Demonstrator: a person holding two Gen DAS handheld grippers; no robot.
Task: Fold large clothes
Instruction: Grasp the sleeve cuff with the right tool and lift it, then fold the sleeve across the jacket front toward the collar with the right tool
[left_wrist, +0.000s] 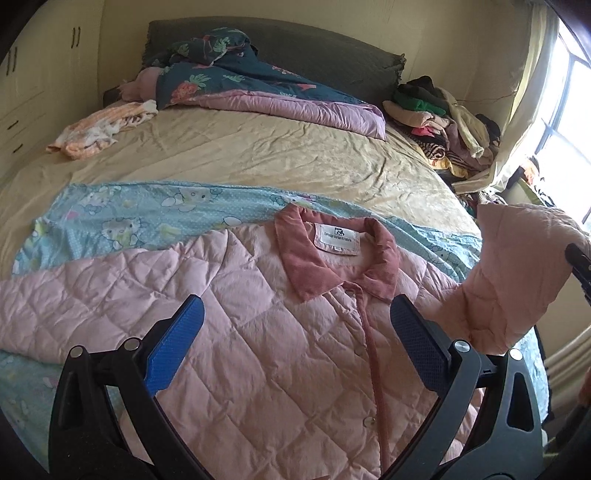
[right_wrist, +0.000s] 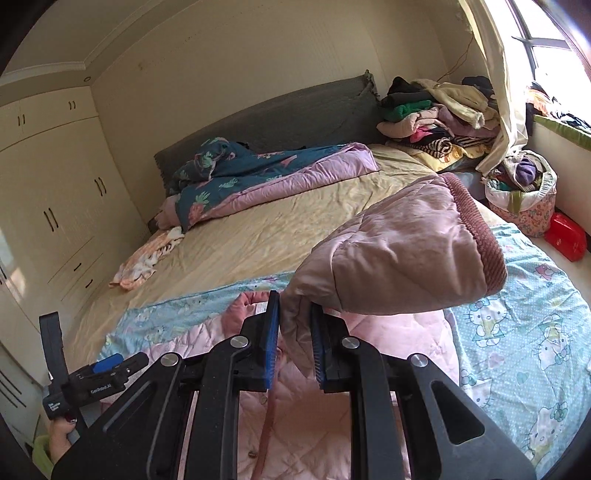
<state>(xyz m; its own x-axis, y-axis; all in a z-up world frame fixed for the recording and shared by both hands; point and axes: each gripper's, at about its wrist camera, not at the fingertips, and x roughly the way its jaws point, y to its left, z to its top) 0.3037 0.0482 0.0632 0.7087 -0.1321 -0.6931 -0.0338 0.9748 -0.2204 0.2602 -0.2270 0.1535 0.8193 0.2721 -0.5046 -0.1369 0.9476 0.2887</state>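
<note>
Quilted jacket: a pink quilted jacket (left_wrist: 258, 332) lies front-up at the foot end of the bed (left_wrist: 258, 155), on a light blue cartoon-cat sheet (left_wrist: 129, 214) spread across that end; collar toward the headboard
Collar: dusty-rose corduroy collar (left_wrist: 299, 266) laid open, with a white label (left_wrist: 338, 238) inside the neck
Placket: a rose strip runs down the middle with snap buttons (left_wrist: 369, 410) beside it
Left sleeve of the view: stretched flat toward the bed's left edge
Raised sleeve: the other sleeve (right_wrist: 391, 254) is lifted clear of the sheet (its ribbed rose cuff (right_wrist: 476, 229) points up and away), hanging over the jacket's chest
Right gripper: right gripper (right_wrist: 293, 341) has its blue pads nearly together, pinching a fold of the raised sleeve
Left gripper: left gripper (left_wrist: 295, 339) hovers above the jacket's chest, jaws spread wide, nothing between them; blue pads (left_wrist: 177, 343) face inward
Head end of bed: a crumpled teal floral quilt (left_wrist: 236, 79) with a lilac lining against the grey headboard (left_wrist: 332, 55)
Left edge of bed: a small peach and white garment (left_wrist: 99, 129)
Far right corner: a heap of mixed clothes (left_wrist: 443, 122) by the window curtain (right_wrist: 506, 92)
Beside the bed's right edge: a floral basket (right_wrist: 524, 199) full of fabric and a red box (right_wrist: 567, 236)
Left wall: cream wardrobe (right_wrist: 48, 192) with dark handles
</note>
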